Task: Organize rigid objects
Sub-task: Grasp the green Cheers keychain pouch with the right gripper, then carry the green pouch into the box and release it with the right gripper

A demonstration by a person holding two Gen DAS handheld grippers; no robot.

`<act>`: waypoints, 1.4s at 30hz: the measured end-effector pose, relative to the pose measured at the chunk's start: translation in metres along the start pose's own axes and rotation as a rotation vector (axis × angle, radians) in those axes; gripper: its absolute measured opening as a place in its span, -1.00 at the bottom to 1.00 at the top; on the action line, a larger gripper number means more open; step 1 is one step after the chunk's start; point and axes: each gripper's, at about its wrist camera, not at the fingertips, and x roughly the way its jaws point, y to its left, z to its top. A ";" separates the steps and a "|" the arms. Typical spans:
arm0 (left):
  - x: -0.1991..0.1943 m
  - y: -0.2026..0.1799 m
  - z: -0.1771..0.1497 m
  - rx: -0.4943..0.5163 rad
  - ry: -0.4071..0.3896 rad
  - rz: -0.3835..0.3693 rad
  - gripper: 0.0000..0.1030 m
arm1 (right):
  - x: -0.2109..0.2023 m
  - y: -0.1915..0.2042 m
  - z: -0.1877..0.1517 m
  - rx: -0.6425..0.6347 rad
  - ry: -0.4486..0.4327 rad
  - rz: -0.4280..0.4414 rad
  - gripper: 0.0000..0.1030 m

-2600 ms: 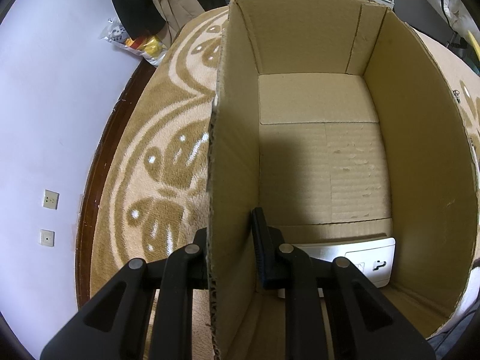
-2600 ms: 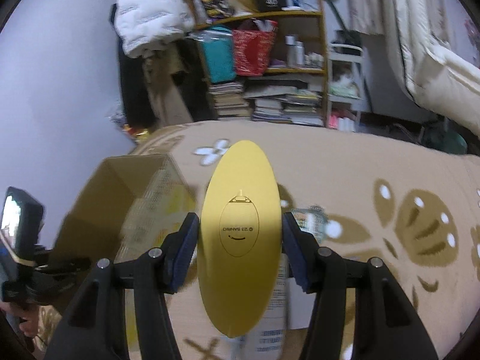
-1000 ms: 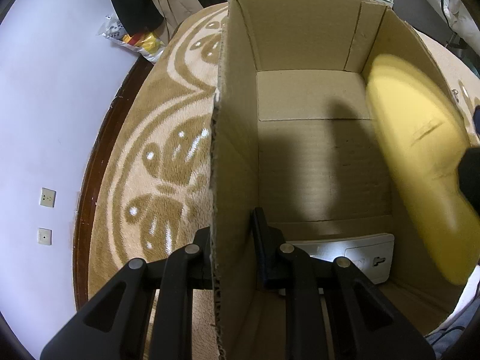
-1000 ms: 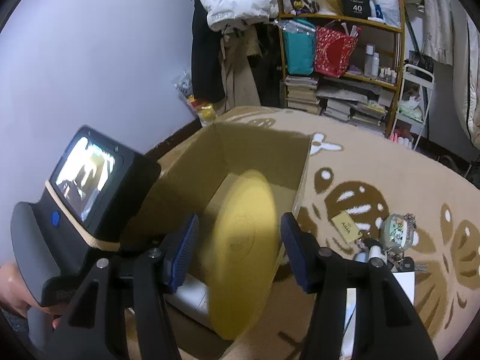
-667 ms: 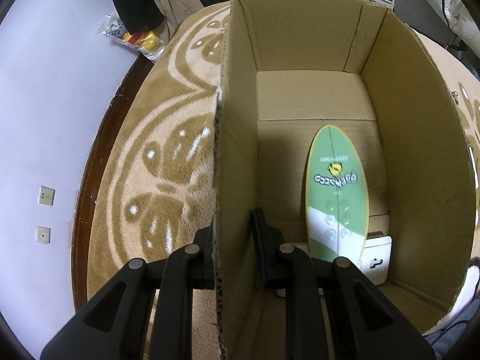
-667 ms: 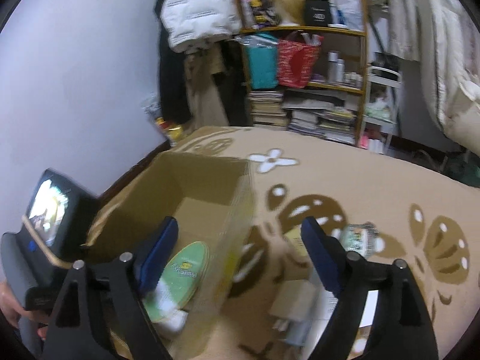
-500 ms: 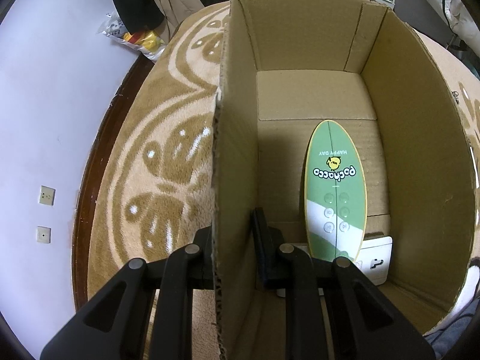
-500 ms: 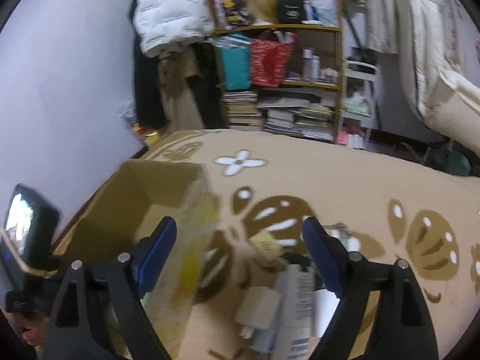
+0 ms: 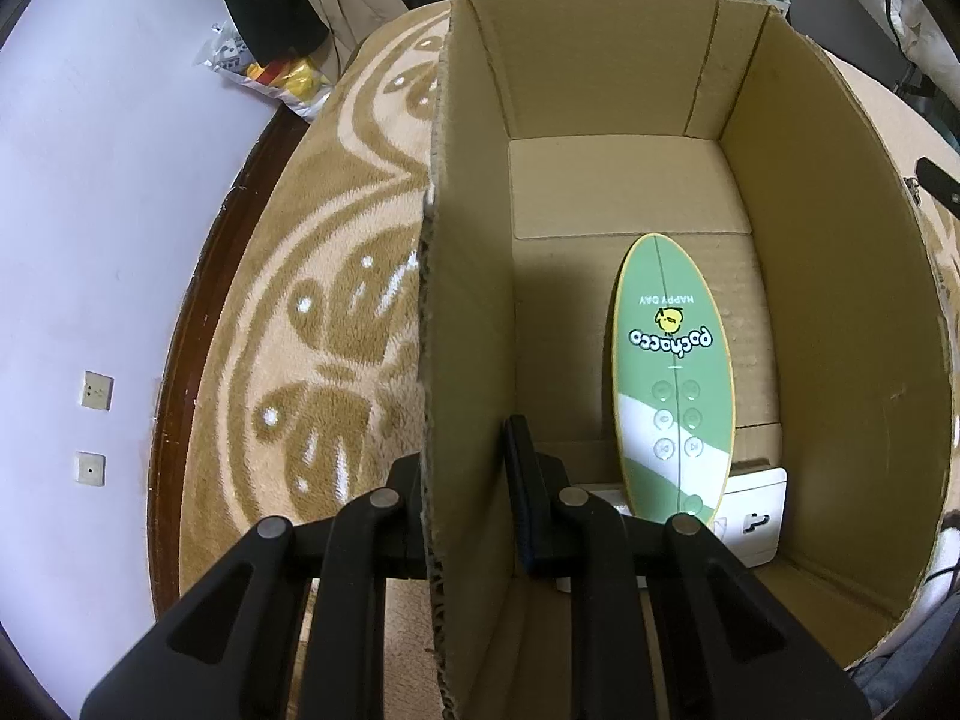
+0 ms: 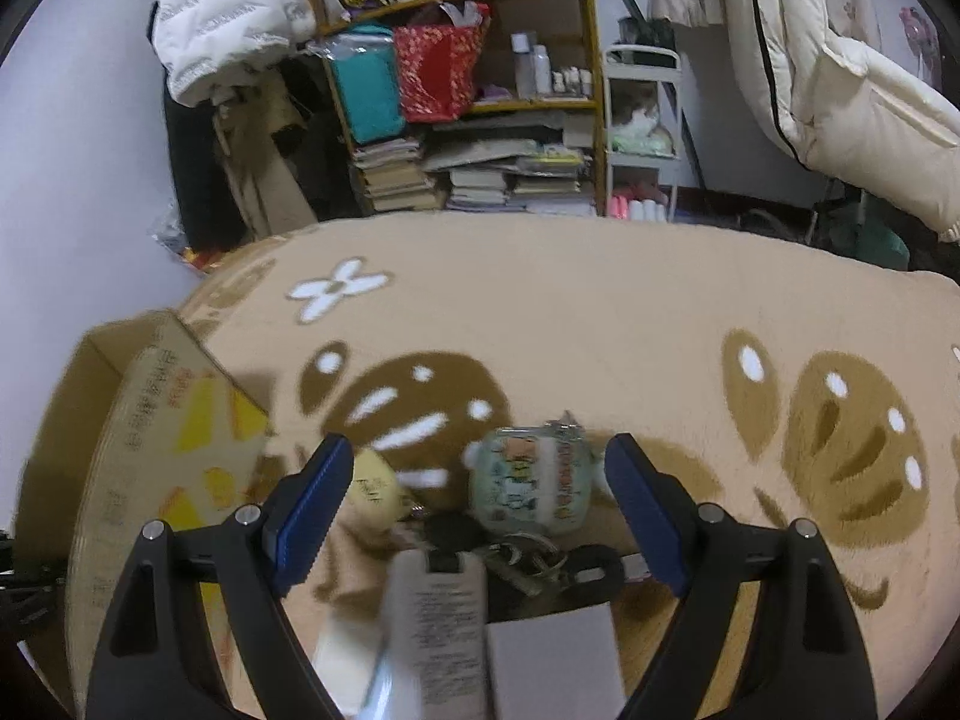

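left gripper clamps box wall; box floor bare beyond

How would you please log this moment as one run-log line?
left gripper: shut on cardboard box wall | right gripper: open, empty, over clutter on carpet | green oval board: in box

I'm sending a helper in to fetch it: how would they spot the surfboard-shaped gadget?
Look inside the open cardboard box on the patterned rug. The oval gadget lies there, one end on a white slab; it alone is green and white, yellow-rimmed.
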 end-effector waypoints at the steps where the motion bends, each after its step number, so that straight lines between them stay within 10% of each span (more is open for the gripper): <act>1: 0.000 -0.001 0.000 0.002 0.000 0.002 -0.64 | 0.004 -0.002 -0.001 0.003 0.006 -0.007 0.75; 18: 0.000 -0.005 0.000 0.008 -0.004 0.017 -0.65 | 0.053 -0.025 -0.017 0.054 0.121 -0.020 0.17; 42: 0.001 -0.012 0.000 0.030 -0.008 0.034 -0.66 | -0.078 0.076 0.003 -0.099 -0.124 0.115 0.17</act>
